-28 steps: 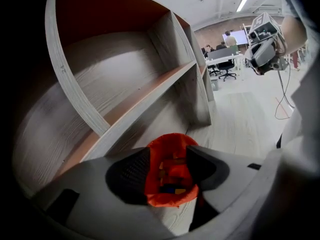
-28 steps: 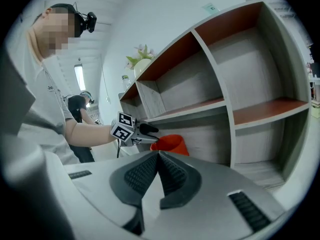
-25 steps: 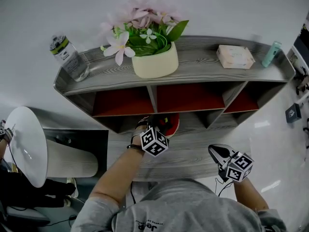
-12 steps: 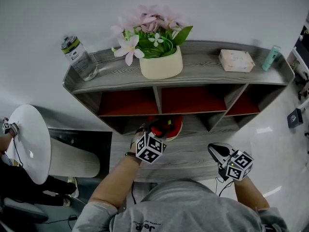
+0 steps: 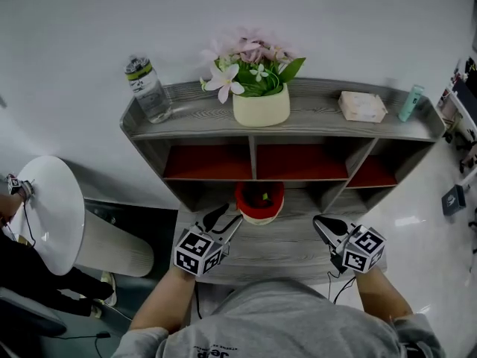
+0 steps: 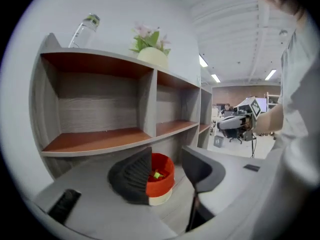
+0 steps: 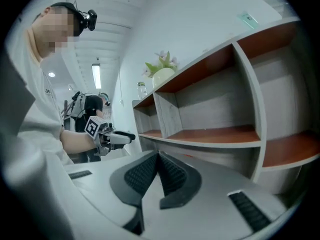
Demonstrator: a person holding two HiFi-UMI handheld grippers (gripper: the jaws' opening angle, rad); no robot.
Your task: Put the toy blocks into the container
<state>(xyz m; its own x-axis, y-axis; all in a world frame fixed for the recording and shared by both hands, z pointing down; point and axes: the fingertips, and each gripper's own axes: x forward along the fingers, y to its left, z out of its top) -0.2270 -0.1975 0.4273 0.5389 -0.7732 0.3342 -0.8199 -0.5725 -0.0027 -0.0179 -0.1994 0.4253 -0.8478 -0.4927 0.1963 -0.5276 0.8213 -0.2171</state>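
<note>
Blocks (image 5: 262,197) sitting in the red tub (image 5: 258,204)
Tub's on the bench (image 5: 291,239) under the shelves. Left claw (image 5: 226,218) hangs near it, released and empty, jaws just been narrowing. Right claw (image 5: 320,221) is clenched on nothing.

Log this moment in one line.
left claw: open, empty, just been closing | right claw: shut, empty | container: on desk, blocks inside

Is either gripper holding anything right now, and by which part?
Nothing is held. The left gripper is empty, its fingers apart after just closing partway; the right gripper has its fingers shut on nothing.
</note>
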